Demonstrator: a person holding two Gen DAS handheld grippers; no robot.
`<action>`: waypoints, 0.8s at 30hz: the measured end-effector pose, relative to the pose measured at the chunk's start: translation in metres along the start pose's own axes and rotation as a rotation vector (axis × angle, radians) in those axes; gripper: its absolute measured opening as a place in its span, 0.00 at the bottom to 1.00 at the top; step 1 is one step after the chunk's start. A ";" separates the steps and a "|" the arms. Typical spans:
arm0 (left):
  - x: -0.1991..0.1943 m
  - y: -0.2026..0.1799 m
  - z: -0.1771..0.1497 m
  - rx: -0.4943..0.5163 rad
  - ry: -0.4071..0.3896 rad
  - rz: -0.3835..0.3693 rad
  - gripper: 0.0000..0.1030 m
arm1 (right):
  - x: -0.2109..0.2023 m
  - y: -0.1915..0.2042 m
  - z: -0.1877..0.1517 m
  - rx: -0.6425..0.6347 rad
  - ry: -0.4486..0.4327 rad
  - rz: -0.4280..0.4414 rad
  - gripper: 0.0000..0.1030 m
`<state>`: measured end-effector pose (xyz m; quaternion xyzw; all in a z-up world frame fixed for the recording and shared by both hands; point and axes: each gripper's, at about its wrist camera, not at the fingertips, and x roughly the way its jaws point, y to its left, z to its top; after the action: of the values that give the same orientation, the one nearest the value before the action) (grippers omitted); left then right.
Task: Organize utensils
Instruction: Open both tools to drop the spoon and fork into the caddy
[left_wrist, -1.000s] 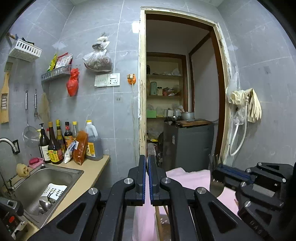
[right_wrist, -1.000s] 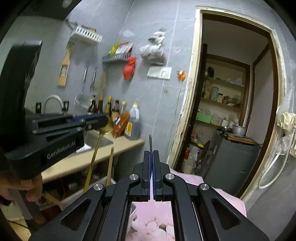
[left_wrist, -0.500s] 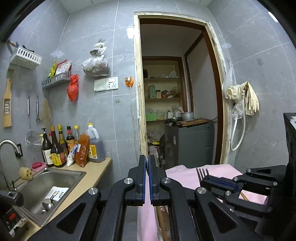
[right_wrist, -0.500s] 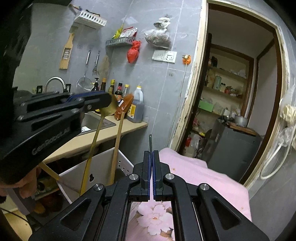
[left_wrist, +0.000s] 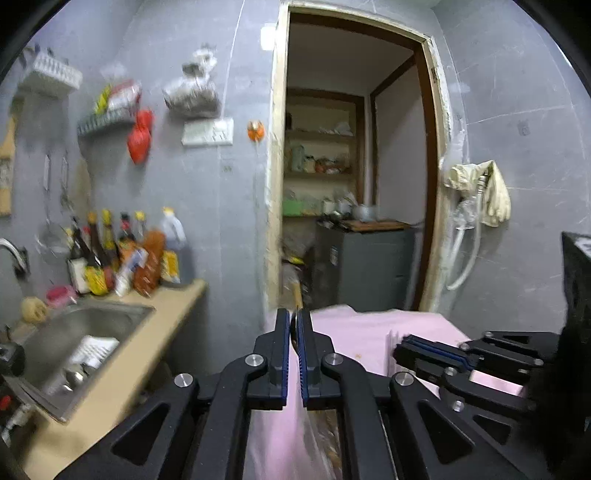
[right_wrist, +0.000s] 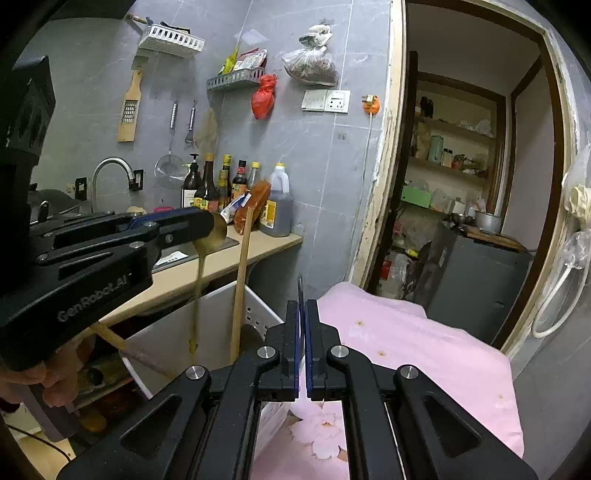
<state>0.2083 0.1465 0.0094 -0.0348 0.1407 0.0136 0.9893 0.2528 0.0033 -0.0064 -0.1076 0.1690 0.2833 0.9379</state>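
Pink cloth (right_wrist: 424, 343) over the table; bottles (right_wrist: 221, 184) on the tan counter (right_wrist: 258, 251).

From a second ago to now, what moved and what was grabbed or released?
Both grippers came down: in the right wrist view the white bin and pink cloth fill more of the frame. Nothing was grabbed or released. The left gripper still clamps the gold spoon by its bowl, and the right gripper still clamps a thin utensil, likely a fork.

Sauce bottles (right_wrist: 225, 184) stand on the counter (right_wrist: 258, 254) beside the sink (left_wrist: 74, 332).
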 end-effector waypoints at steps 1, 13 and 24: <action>0.000 0.001 -0.001 -0.013 0.013 -0.015 0.06 | -0.001 -0.001 -0.001 0.007 0.001 0.009 0.09; -0.016 0.005 0.010 -0.096 0.010 -0.015 0.38 | -0.041 -0.035 0.008 0.110 -0.074 -0.052 0.48; -0.022 -0.049 0.022 -0.019 -0.012 0.014 0.93 | -0.091 -0.103 -0.002 0.211 -0.137 -0.239 0.93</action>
<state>0.1948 0.0985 0.0395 -0.0432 0.1347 0.0219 0.9897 0.2394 -0.1265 0.0372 -0.0083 0.1196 0.1570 0.9803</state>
